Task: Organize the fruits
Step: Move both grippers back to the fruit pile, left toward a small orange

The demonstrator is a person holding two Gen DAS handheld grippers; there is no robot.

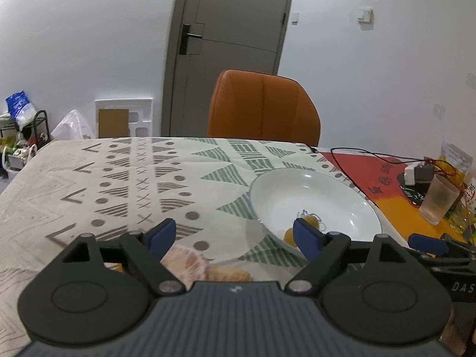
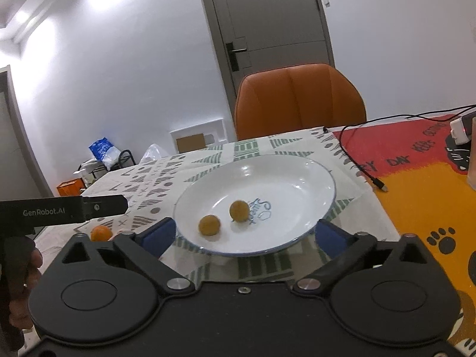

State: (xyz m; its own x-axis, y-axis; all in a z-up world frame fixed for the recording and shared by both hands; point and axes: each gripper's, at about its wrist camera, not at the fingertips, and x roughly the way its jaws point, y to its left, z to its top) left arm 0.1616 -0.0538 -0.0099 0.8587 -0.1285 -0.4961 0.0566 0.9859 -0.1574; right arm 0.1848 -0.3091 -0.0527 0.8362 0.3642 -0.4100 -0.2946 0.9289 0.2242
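A white plate (image 2: 282, 178) on the patterned tablecloth holds two small yellow-brown round fruits (image 2: 209, 224) (image 2: 239, 210). My right gripper (image 2: 244, 235) stands open at the plate's near rim, nothing between its blue pads. A small orange fruit (image 2: 101, 233) lies on the cloth left of the plate. In the left wrist view my left gripper (image 1: 235, 238) is open, left of the plate (image 1: 312, 190). A peeled, pale orange fruit (image 1: 190, 264) lies on the cloth below its left finger, partly hidden. The plate's two fruits (image 1: 312, 221) show behind its right pad.
An orange chair (image 2: 297, 104) stands at the table's far side before a grey door. A black cable (image 2: 354, 160) runs over the red and yellow mat (image 2: 416, 184) on the right. A frosted cup (image 1: 438, 199) and a white charger (image 1: 412, 174) sit there too.
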